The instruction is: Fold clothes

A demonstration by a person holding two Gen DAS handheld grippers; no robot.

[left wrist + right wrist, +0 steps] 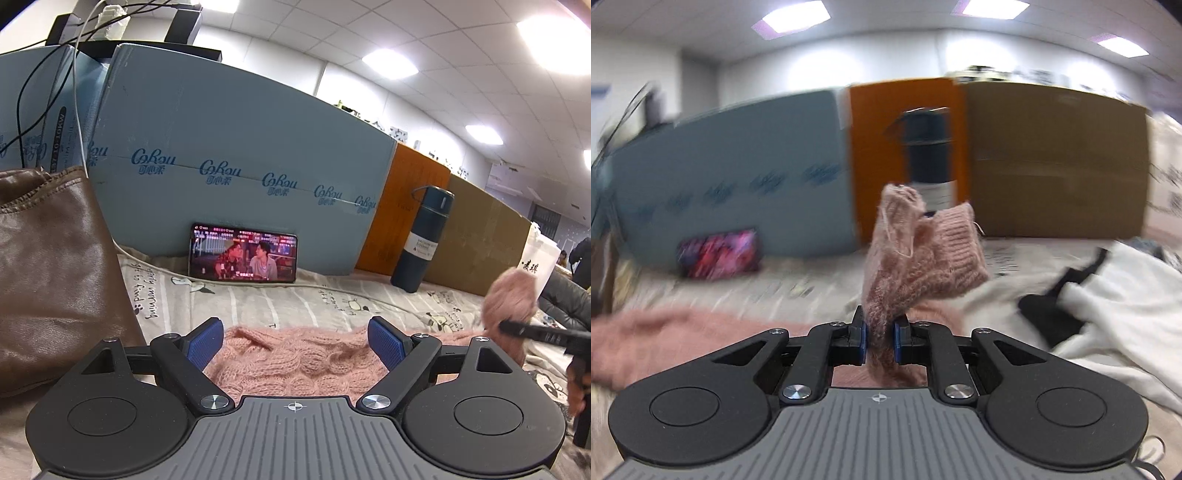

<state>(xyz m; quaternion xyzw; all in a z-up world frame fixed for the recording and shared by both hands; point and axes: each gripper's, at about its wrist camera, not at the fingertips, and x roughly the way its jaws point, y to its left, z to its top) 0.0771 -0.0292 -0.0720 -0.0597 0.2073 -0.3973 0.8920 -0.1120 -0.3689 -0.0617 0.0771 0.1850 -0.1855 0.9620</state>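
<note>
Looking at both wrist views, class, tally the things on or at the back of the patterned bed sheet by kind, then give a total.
Clothing: 2, pink knit sweater, white garment
Boxes: 3, blue box, orange box, brown box
Bottles: 1, dark flask
Phones: 1, phone
Bags: 1, brown leather bag
Total: 8

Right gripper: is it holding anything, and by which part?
Yes: the right gripper is shut on the pink knit sweater, pinching a bunched part near a ribbed cuff.
</note>
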